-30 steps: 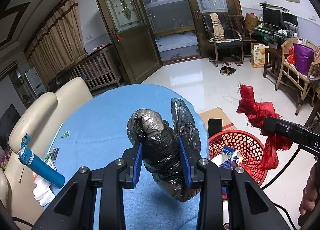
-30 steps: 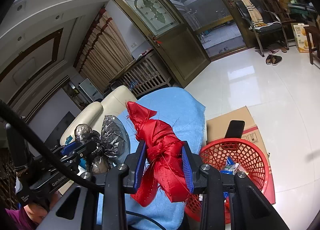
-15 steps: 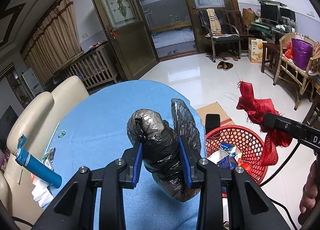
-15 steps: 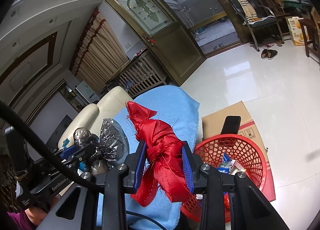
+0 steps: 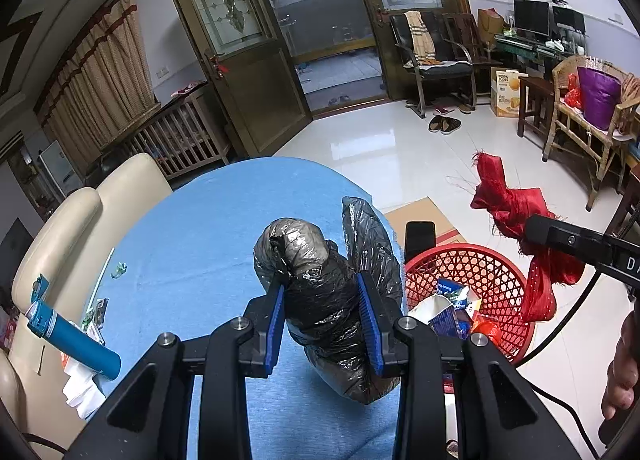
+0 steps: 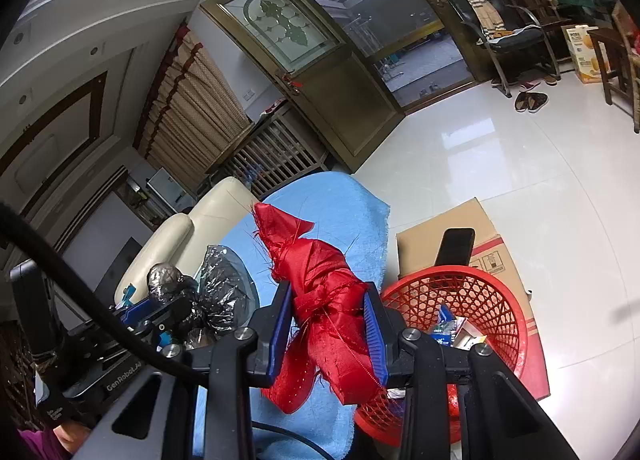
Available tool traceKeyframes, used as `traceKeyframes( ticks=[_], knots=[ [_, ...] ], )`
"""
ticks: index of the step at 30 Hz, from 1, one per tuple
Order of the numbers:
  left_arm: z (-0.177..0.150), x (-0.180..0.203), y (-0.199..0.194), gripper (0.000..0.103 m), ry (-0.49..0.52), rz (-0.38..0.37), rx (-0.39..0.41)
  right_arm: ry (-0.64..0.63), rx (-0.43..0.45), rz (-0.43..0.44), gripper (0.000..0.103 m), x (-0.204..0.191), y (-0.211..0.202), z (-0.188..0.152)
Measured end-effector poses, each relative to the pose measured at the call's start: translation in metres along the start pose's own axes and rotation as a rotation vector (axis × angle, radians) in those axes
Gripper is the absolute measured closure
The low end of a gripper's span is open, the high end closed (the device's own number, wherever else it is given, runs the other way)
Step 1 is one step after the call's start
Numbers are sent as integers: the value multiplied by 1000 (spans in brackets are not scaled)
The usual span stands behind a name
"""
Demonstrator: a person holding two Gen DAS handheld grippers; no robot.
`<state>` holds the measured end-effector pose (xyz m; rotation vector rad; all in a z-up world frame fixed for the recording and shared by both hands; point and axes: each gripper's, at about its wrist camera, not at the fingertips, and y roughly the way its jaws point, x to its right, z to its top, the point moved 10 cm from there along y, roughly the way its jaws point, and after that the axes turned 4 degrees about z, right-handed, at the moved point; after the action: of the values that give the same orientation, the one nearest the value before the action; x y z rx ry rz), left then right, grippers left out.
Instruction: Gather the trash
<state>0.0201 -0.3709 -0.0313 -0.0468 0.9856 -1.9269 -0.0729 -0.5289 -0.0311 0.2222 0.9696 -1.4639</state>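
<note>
White glossy floor tiles and a glazed brown double door frame the room. Nearer in, the left hand-held gripper (image 5: 323,312) is clamped on a knotted black plastic bag bundle (image 5: 320,300), held above the right edge of the surface covered in blue cloth (image 5: 192,260). The right hand-held gripper (image 6: 329,324) is clamped on a bunched red satin cloth scrap (image 6: 324,300), held near the rim of the round red plastic mesh basket (image 6: 472,300) standing on the floor off the surface's right edge. The carry looks to be the step in hand: two pieces, one per gripper, both aloft. Next, each needs moving over the one basket, which already holds cartons, then releasing. At the surface's left edge lie one blue cylinder (image 5: 72,340) and a few wrappers, apparently left to collect.
</note>
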Motion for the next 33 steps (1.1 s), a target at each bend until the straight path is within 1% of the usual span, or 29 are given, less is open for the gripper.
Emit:
traceKeyframes(
  ticks=[16, 33],
  knots=[
    [0, 8, 7, 67, 43, -21, -8, 28, 7, -9, 66, 14, 2, 0],
    [-4, 28, 15, 67, 99, -58, -19, 72, 17, -26, 65, 27, -3, -1]
  ],
)
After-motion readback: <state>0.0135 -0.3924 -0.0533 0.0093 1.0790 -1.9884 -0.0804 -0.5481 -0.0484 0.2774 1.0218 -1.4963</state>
